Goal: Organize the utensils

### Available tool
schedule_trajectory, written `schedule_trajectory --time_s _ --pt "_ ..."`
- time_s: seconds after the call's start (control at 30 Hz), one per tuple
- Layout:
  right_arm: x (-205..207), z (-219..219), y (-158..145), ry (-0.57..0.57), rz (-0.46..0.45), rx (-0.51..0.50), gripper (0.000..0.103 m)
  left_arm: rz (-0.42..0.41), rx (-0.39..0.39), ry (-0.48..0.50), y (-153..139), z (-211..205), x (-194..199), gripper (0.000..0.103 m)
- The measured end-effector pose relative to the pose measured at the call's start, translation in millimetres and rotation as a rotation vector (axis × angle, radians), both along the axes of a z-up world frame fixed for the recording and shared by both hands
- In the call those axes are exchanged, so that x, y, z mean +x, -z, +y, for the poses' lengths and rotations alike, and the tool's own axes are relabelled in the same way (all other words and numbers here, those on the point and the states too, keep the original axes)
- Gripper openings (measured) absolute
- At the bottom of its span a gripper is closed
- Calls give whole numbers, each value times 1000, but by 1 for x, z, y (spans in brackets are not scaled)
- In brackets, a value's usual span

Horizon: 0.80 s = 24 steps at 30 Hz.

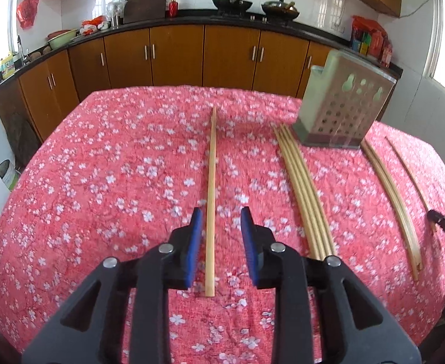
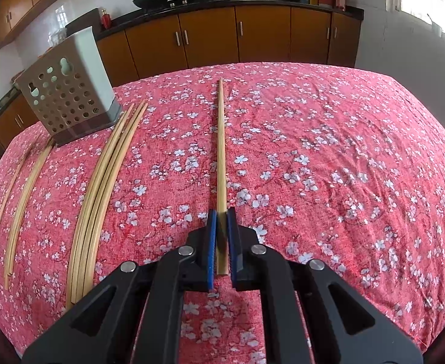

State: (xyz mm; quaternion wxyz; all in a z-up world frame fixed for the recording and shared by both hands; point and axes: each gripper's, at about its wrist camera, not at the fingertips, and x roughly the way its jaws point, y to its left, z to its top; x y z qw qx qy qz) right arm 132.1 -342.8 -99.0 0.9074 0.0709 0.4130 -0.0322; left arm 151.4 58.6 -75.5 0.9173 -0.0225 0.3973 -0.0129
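Pinching a chopstick (image 2: 221, 163) near its thick end in my right gripper (image 2: 221, 212), left gripper (image 1: 220, 212) spread around another chopstick (image 1: 211, 188): light, stiff, slippery bamboo.

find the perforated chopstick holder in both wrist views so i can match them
Left wrist: the perforated holder stands upper right, on the cloth's far side.
Right wrist: the holder stands upper left.
Shared landmark: the bundle of four chopsticks lying beside its base.
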Motion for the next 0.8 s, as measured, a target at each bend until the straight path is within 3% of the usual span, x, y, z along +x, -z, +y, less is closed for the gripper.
schedule_trajectory --time_s 0.17,0.27,0.47,0.63,0.8 --pt "2 1 1 -1 -1 4 8 54 23 -7 19 -1 7 25" --pt "2 1 1 -6 0 0 8 73 21 -4 23 -1 10 9" --pt "-1 1 -2 -6 -9 12 8 74 39 6 20 -3 7 8" --pt "-12 1 -34 -4 -116 14 8 4 21 12 -5 0 -2 8" --pt "-20 1 -69 -2 -230 18 8 -130 -2 16 -52 1 -15 8"
